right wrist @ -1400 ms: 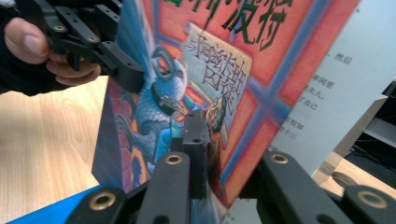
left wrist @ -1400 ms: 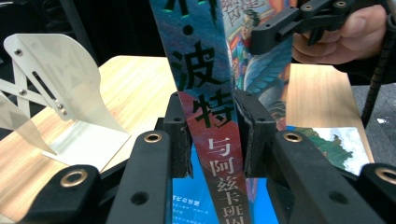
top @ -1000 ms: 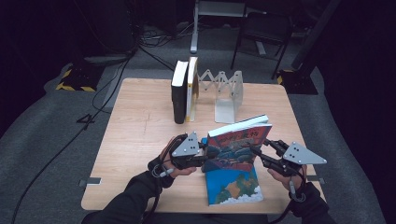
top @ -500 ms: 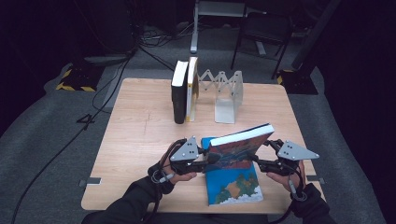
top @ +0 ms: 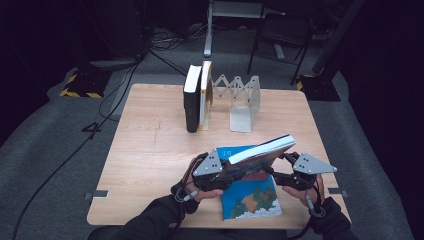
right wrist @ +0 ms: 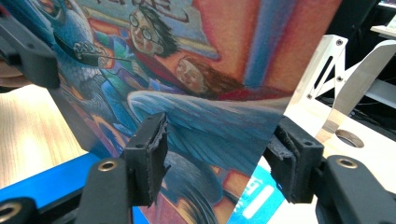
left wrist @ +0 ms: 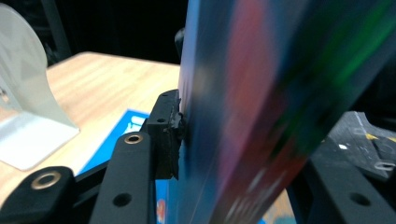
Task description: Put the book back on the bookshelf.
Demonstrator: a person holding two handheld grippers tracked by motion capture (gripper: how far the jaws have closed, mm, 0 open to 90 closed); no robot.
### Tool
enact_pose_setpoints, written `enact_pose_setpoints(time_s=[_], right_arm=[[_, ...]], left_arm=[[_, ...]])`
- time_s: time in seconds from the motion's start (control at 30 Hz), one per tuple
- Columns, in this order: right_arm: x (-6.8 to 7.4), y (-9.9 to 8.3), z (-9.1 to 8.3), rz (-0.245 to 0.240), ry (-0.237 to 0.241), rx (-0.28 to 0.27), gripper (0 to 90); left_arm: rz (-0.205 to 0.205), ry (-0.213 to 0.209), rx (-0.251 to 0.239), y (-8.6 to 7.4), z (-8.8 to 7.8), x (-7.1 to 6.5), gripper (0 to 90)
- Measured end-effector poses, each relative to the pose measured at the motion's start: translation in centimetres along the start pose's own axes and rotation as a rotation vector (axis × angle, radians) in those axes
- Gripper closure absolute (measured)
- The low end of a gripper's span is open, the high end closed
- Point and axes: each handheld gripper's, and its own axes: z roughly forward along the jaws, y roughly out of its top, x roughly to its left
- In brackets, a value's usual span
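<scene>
Left jaws: the left gripper (top: pixel 226 172) has the illustrated book (top: pixel 257 155) between its jaws, which have just been opening; in the left gripper view one pad (left wrist: pixel 175 135) lies against the book's blue cover, the other side is blurred and I cannot tell if it presses.
Right jaws: the right gripper (top: pixel 281 169) straddles the book's far end; its jaws have just been closing, yet in the right gripper view both pads (right wrist: pixel 156 156) stand a little off the book's faces, so they are released around it.
Illustrated book: held tilted above the near edge of the table (top: pixel 150 150), between the two grippers, its page edge turned up towards the high camera and its right end higher.
Blue book: a second, flat book (top: pixel 250 200) lies on the table directly under the raised one, a strip of its blue cover showing behind it.
Hands: the left hand (top: pixel 197 192) and right hand (top: pixel 300 192) grasp the gripper bodies from below.
Rack: a metal folding book rack (top: pixel 240 97) stands at the far middle of the table.
Standing books: a black book (top: pixel 191 102) and a pale yellow-edged book (top: pixel 205 95) stand upright, touching, at the rack's left end.
</scene>
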Motion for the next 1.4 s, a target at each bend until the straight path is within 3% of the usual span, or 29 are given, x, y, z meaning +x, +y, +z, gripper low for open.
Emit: enact_pose_setpoints(time_s=[0.3, 0.47, 0.57, 0.77, 0.97, 1.03, 1.17, 1.4], right_arm=[[-0.1, 0.1, 0.5, 0.019, -0.015, -0.001, 42.2], [-0.1, 0.2, 0.6, 0.027, -0.014, 0.003, 41.2], [-0.1, 0.3, 0.7, 0.028, -0.014, 0.006, 39.4], [-0.1, 0.2, 0.7, 0.034, -0.01, 0.016, 38.0], [-0.7, -0.7, -0.4, 0.038, 0.013, 0.09, 35.7], [-1.0, -1.2, -1.1, 0.062, 0.012, 0.105, 34.8], [-1.9, -2.7, -2.1, 0.073, -0.031, 0.186, 33.8], [-2.9, -4.2, -2.1, 0.109, -0.057, 0.262, 34.4]], left_arm=[[0.011, 0.024, -0.037, 1.4, -0.3, 0.6, 59.3], [0.026, 0.028, -0.032, 1.7, -0.1, 1.0, 63.7], [0.031, 0.022, -0.034, 1.7, 0.0, 1.2, 71.2], [0.05, 0.027, -0.014, 2.0, 0.1, 1.2, 73.5], [0.043, 0.054, -0.007, 2.1, 0.2, 1.2, 73.9], [0.036, 0.07, -0.005, 2.2, 0.4, 1.4, 73.9], [0.01, 0.084, -0.005, 2.4, 0.8, 2.2, 73.9], [-0.006, 0.104, -0.002, 3.4, 2.0, 3.8, 74.1]])
